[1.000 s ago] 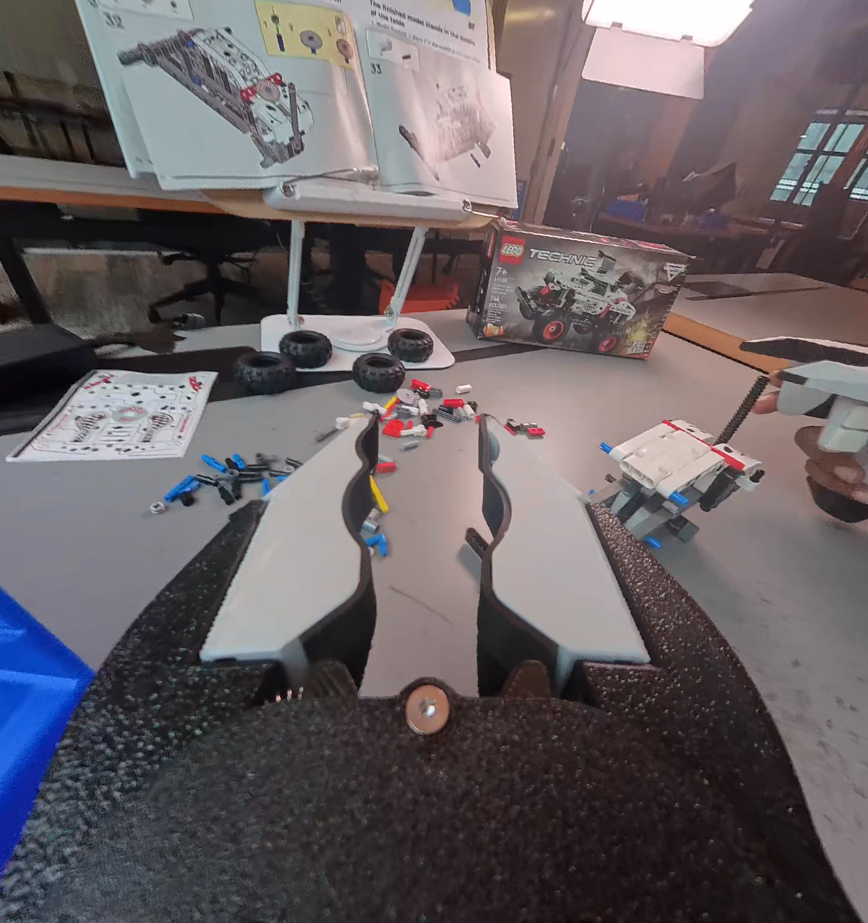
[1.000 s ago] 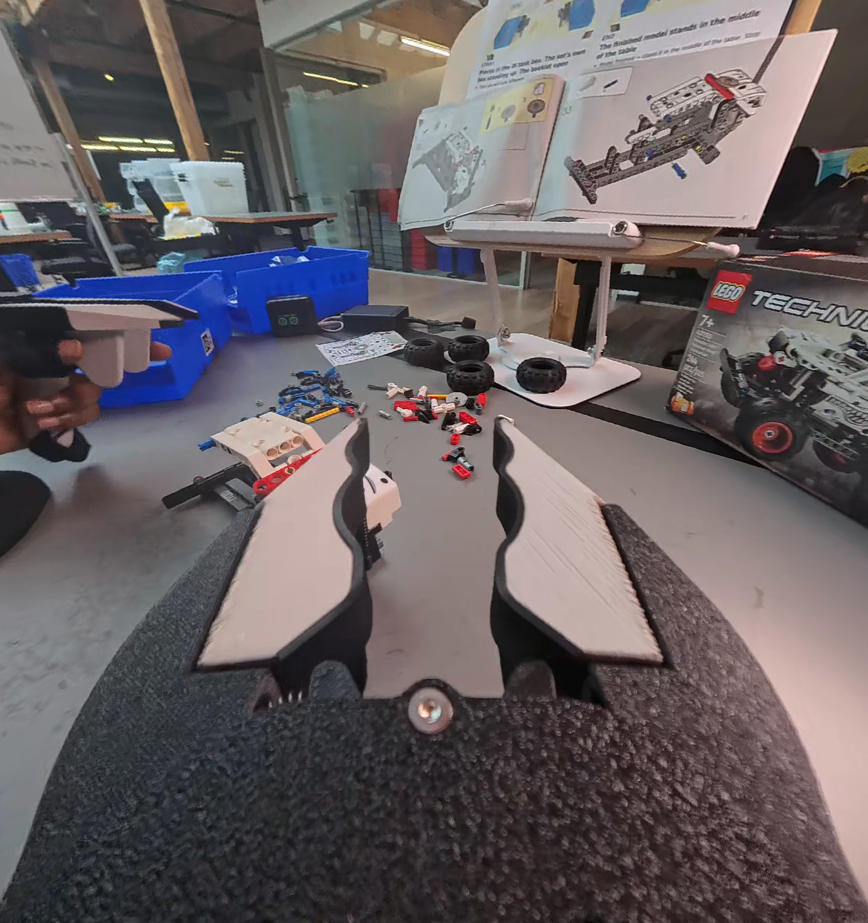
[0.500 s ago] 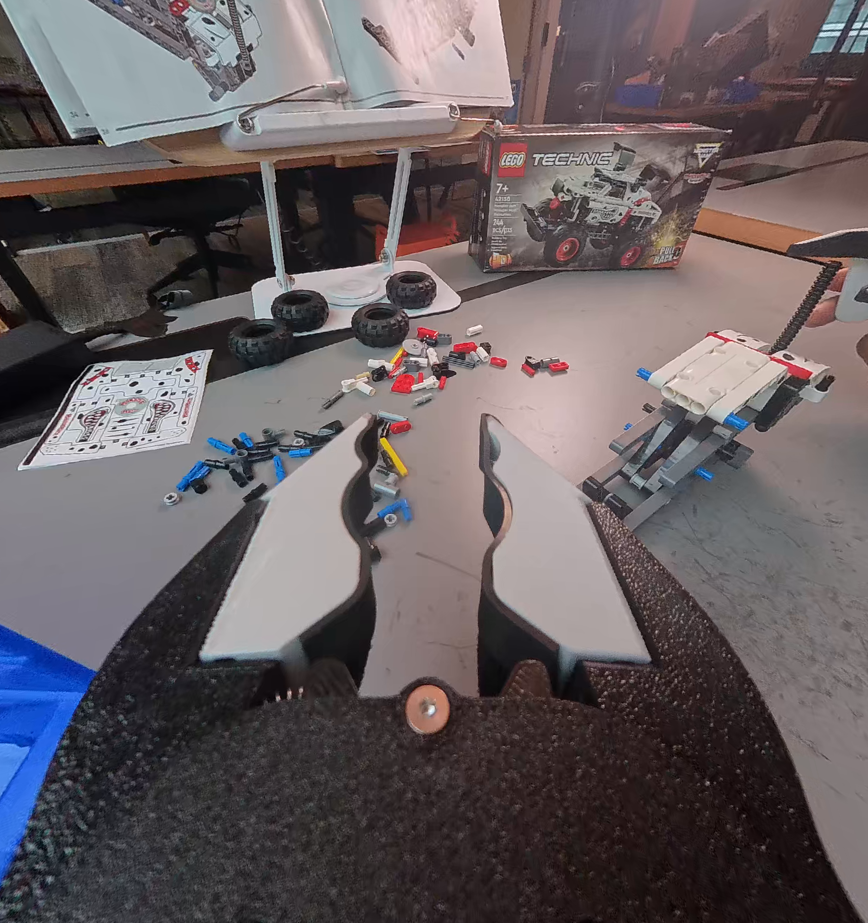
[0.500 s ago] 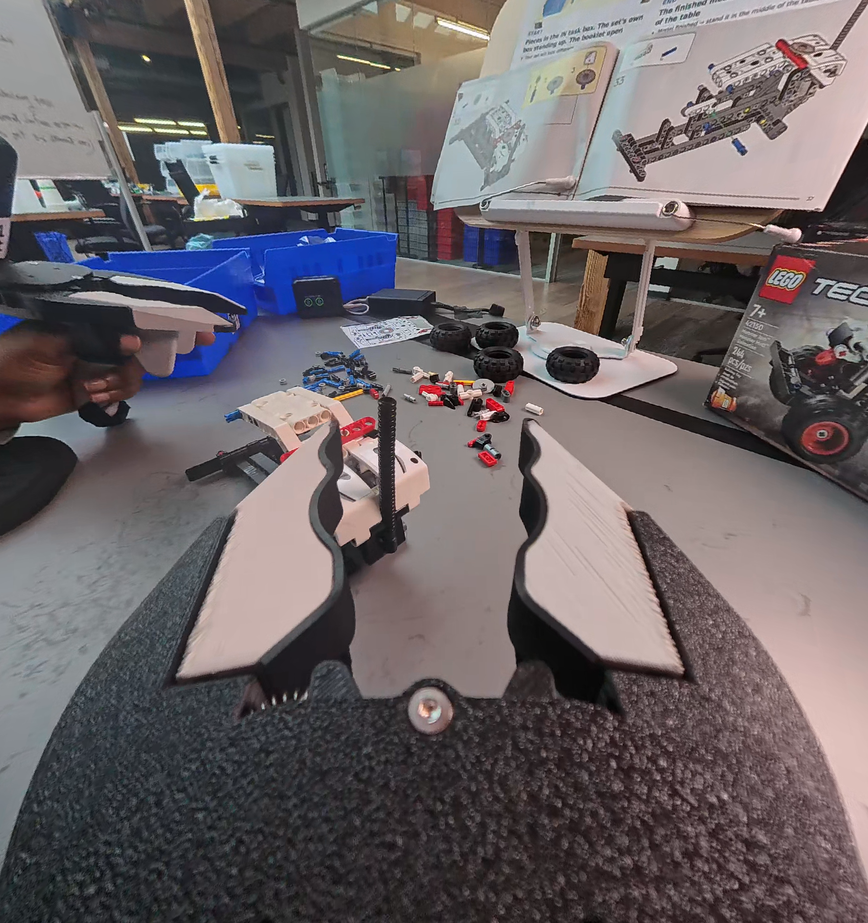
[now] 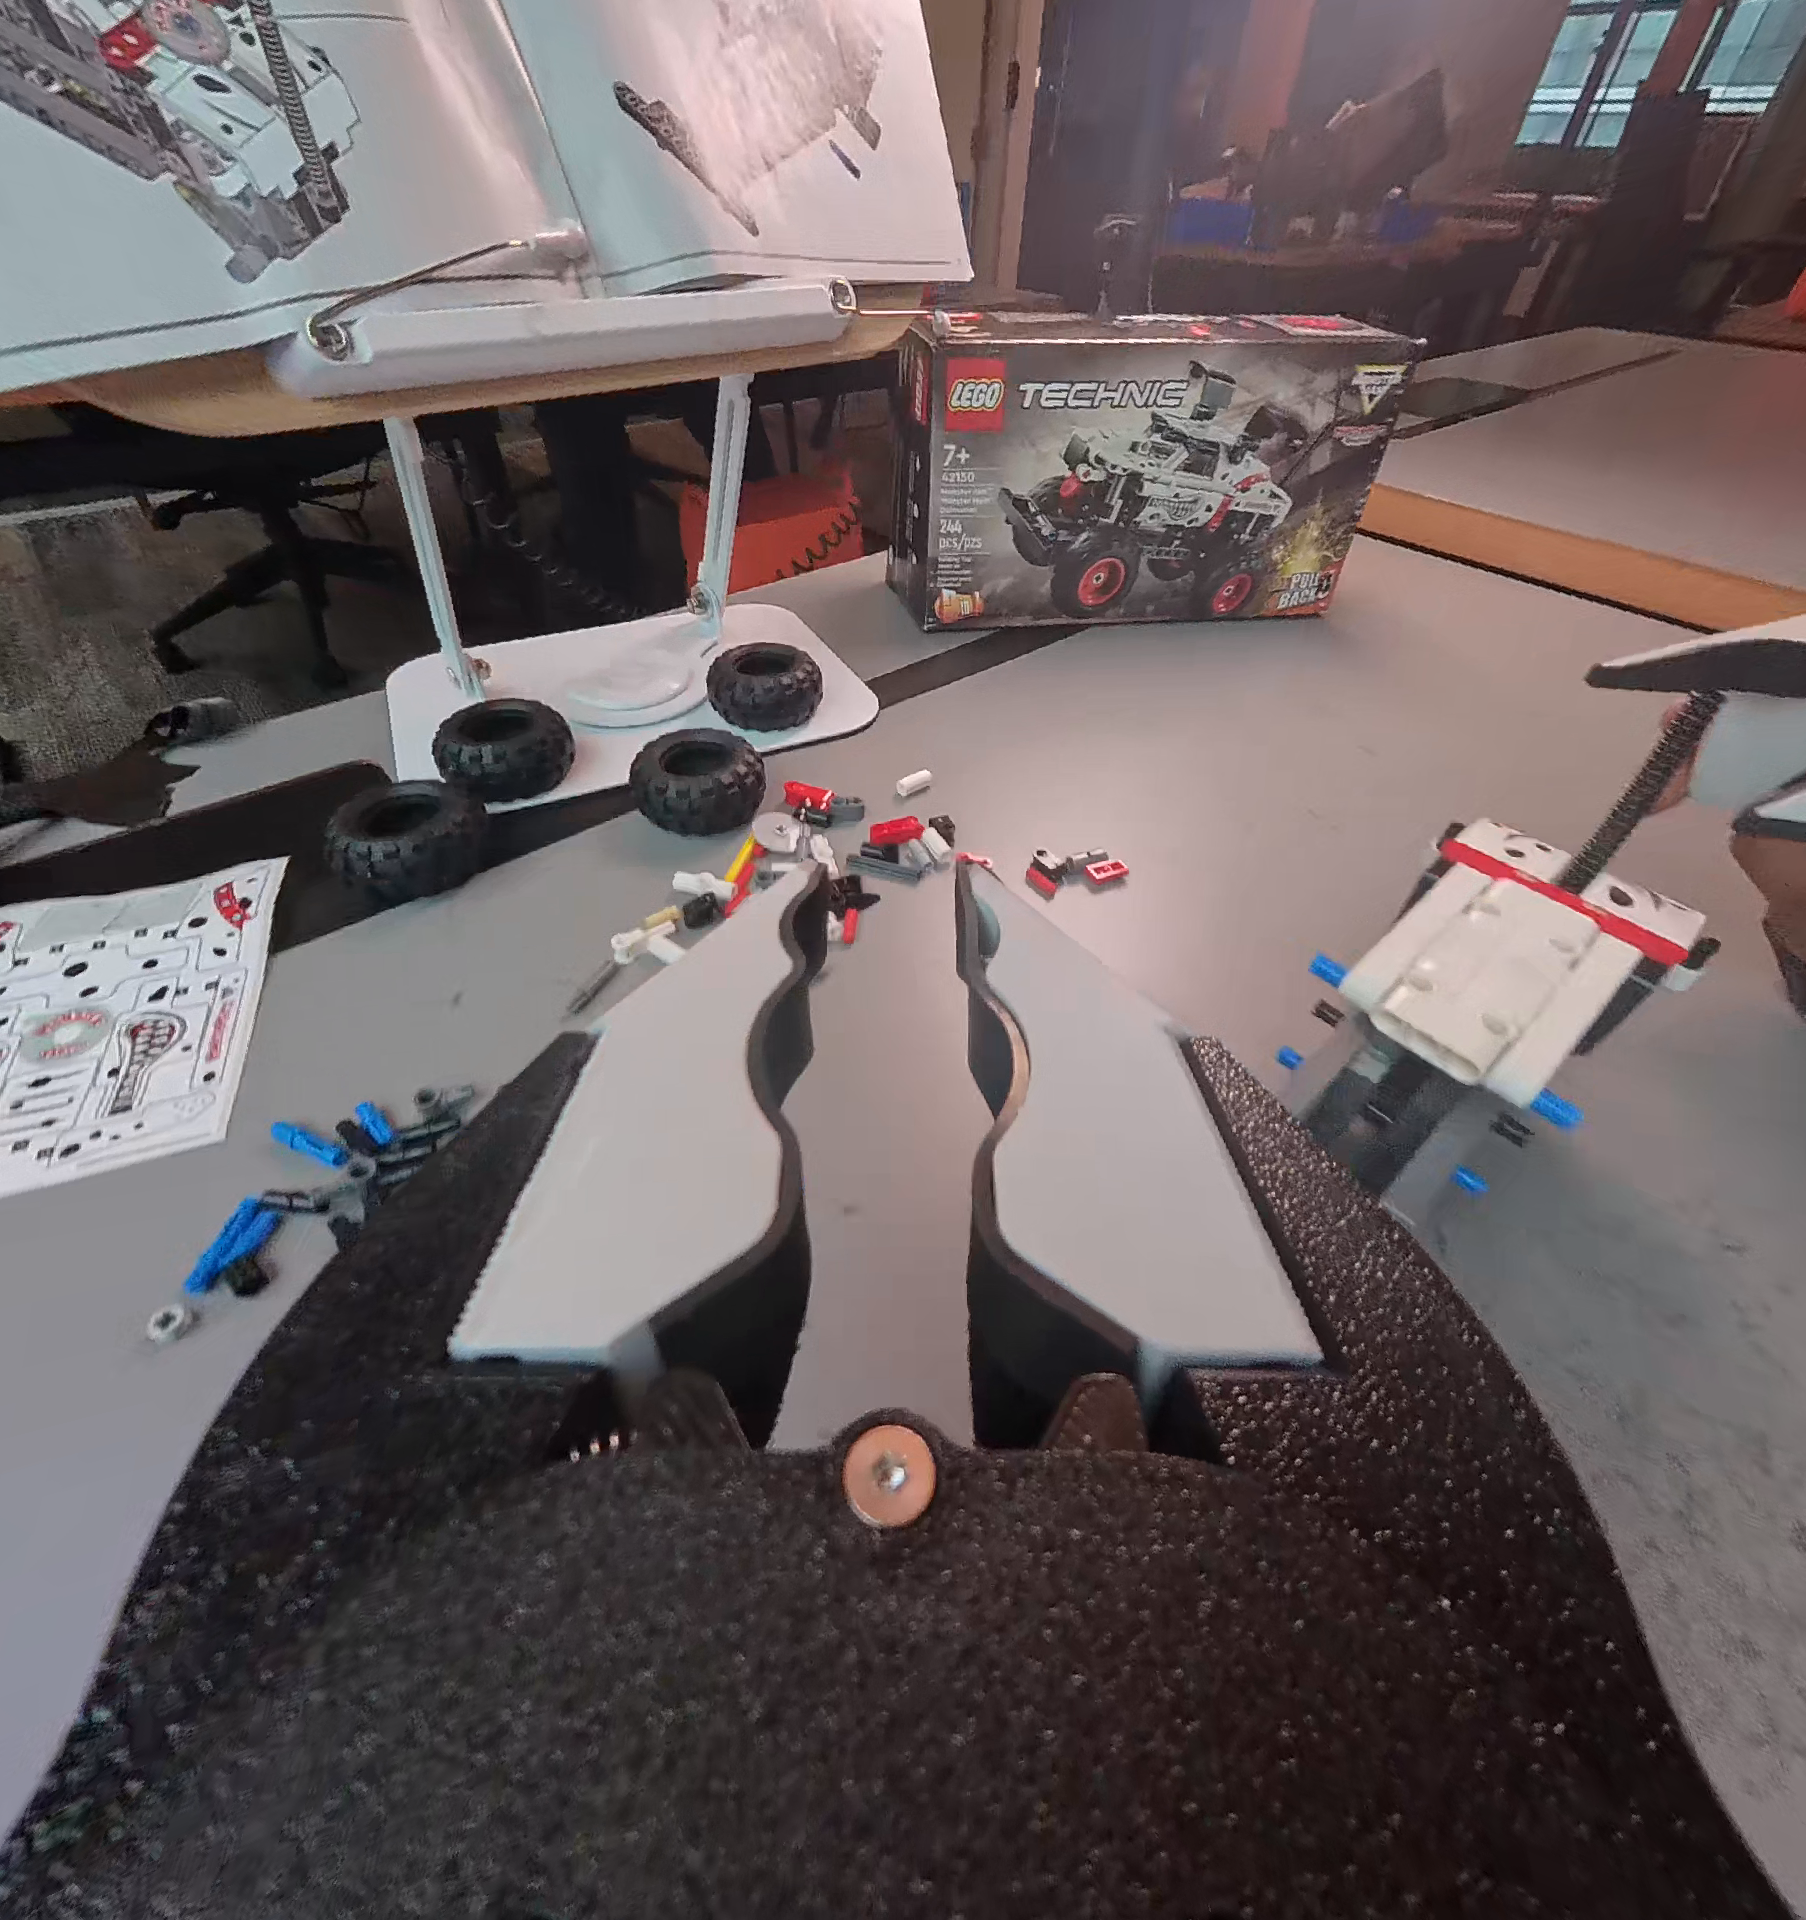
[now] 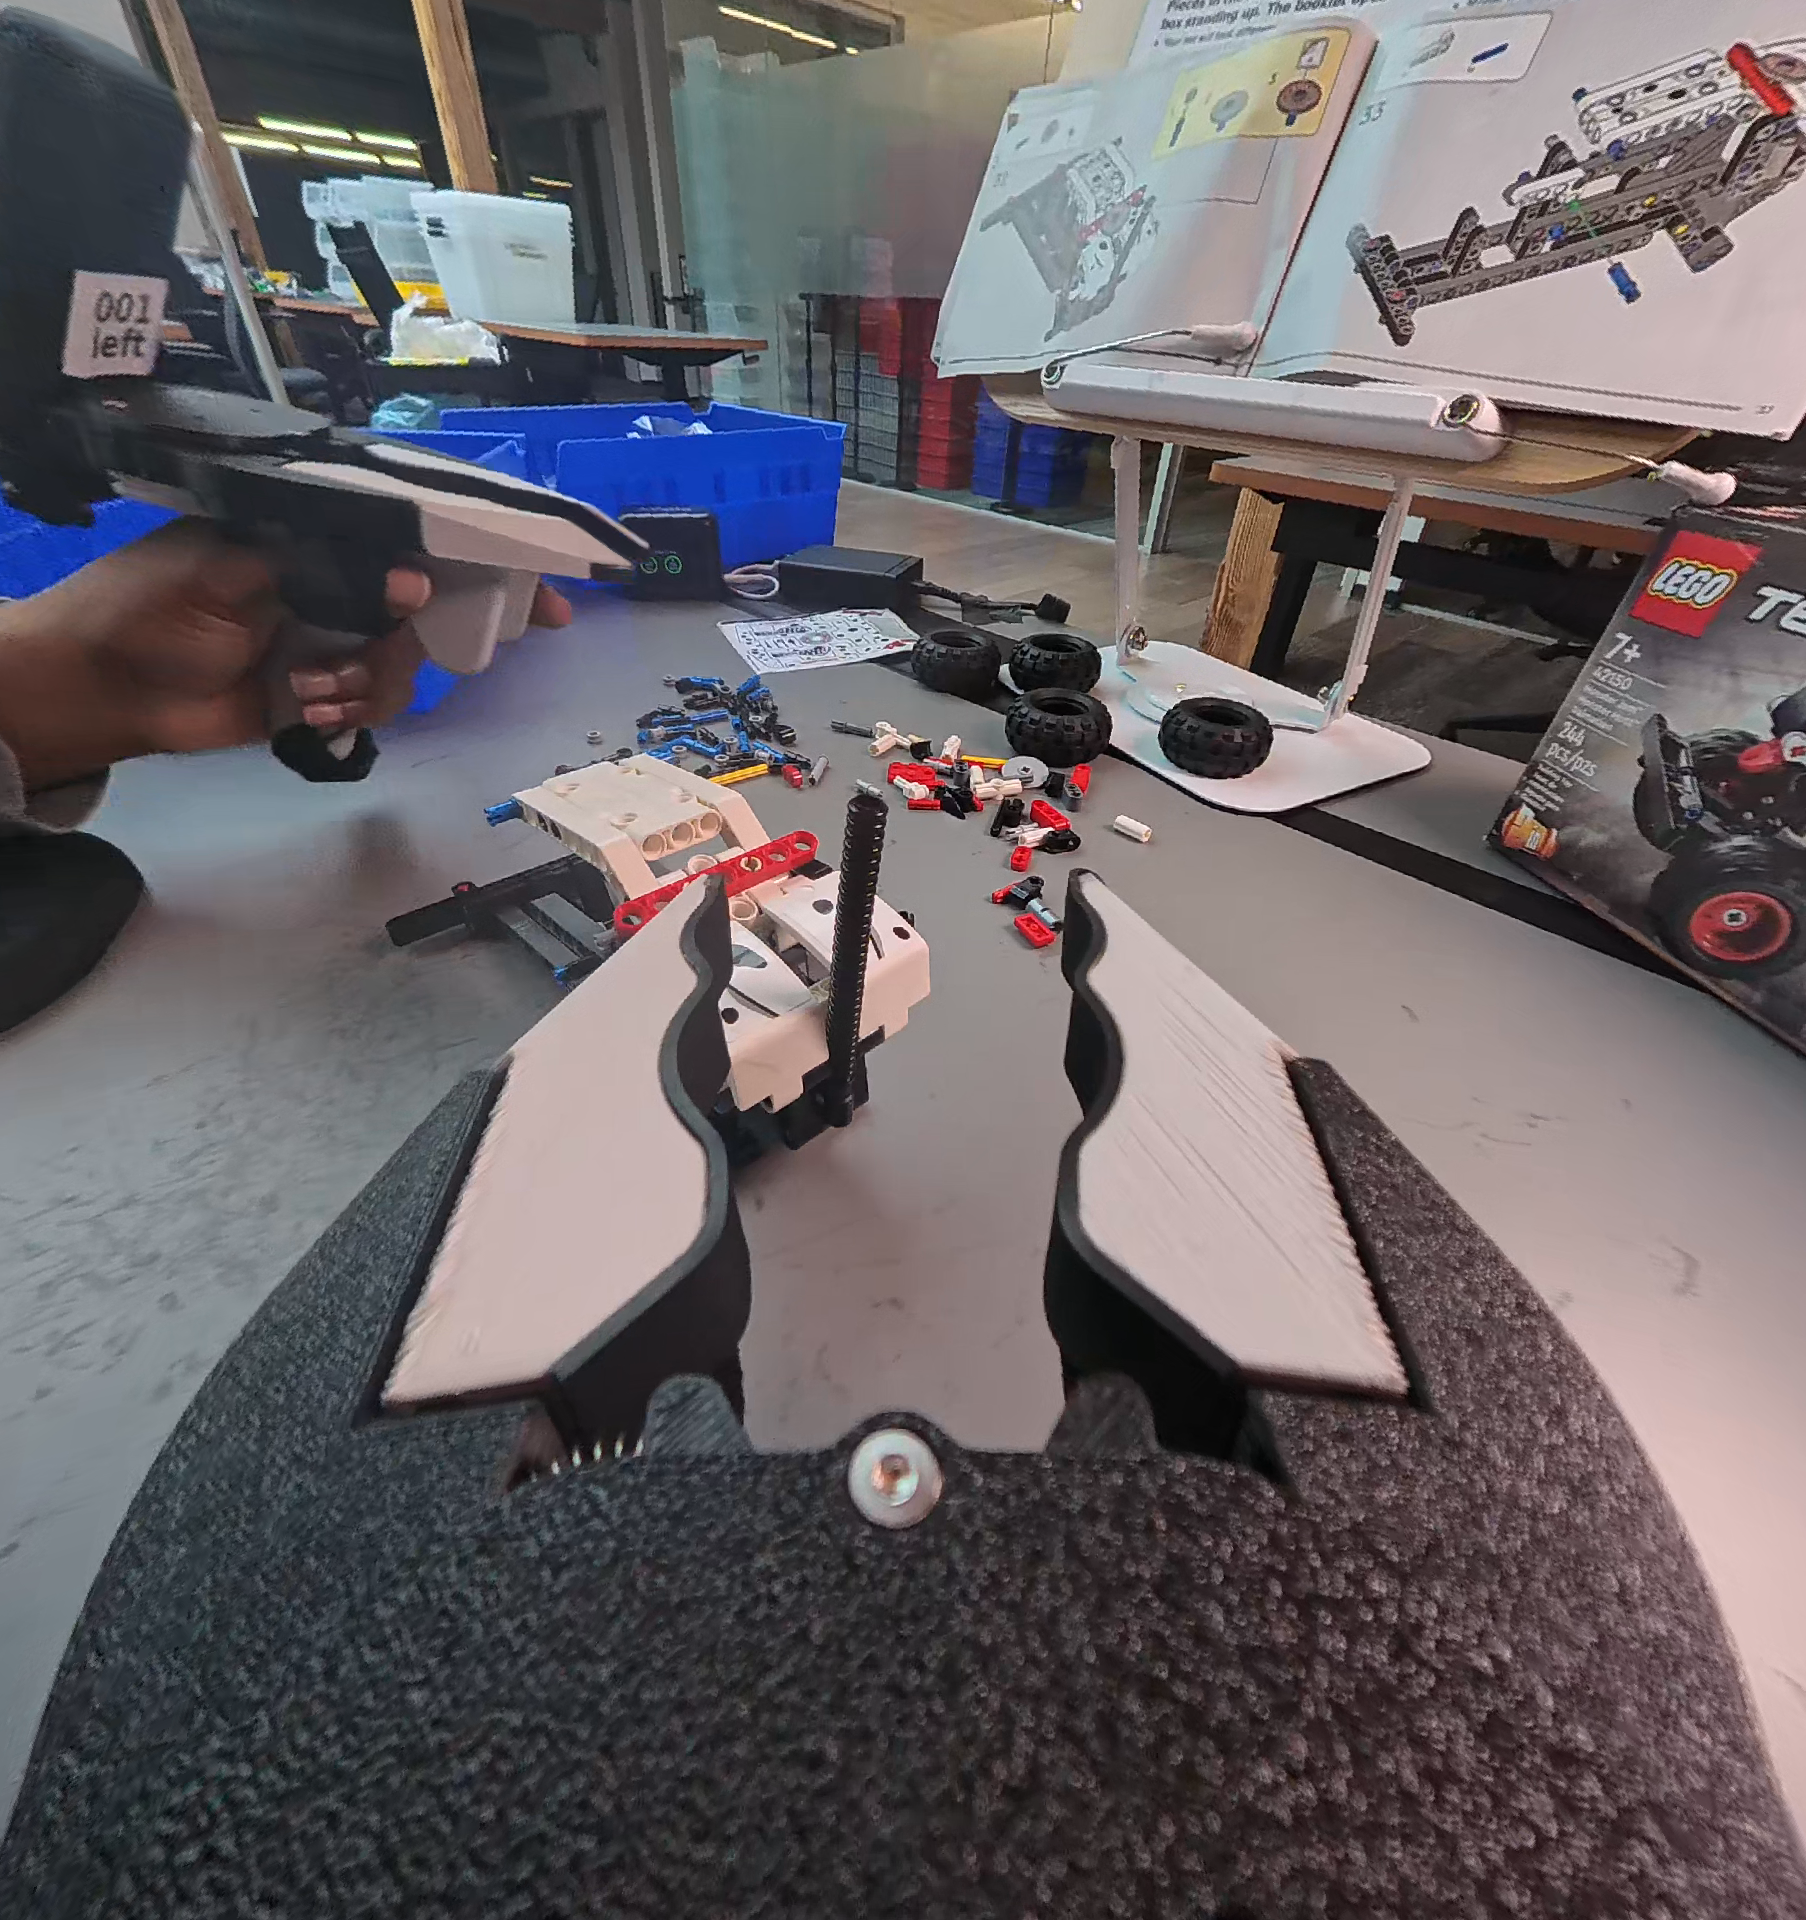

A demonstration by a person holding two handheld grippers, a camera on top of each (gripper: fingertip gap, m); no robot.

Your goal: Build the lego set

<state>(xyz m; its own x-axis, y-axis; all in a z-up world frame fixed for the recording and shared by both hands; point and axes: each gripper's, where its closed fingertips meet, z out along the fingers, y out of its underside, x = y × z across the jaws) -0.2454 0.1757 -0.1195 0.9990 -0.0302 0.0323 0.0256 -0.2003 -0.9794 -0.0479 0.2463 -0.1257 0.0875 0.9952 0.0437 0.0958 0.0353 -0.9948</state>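
Note:
The partly built white, red and grey model [image 6: 660, 831] lies on the grey table [image 6: 1294, 1039], with a black ribbed rod [image 6: 855, 935] standing up from its near end. My right gripper [image 6: 894, 894] is open and empty. The rod stands between its fingers without touching them, and its left finger lies beside the model's white end. My left gripper [image 5: 886, 894] is open and empty, with its tips at the near edge of a scatter of small red, grey and white pieces [image 5: 878, 836]. The model also shows in the left wrist view [image 5: 1501, 987], to the right.
Four black tyres [image 5: 504, 748] lie by a white book stand [image 5: 629, 686] that holds an open instruction booklet [image 6: 1501, 208]. The set's box [image 5: 1138, 478] stands behind. A sticker sheet [image 5: 78, 1029] and blue pins [image 5: 307, 1143] lie at left. Blue bins [image 6: 670, 468] stand at the far left. The grippers' ends are close to 20 cm from one another.
My left gripper has moved forward to the scattered pieces. My right gripper has opened a little wider and closed in on the model, so the rod now stands between its fingers.

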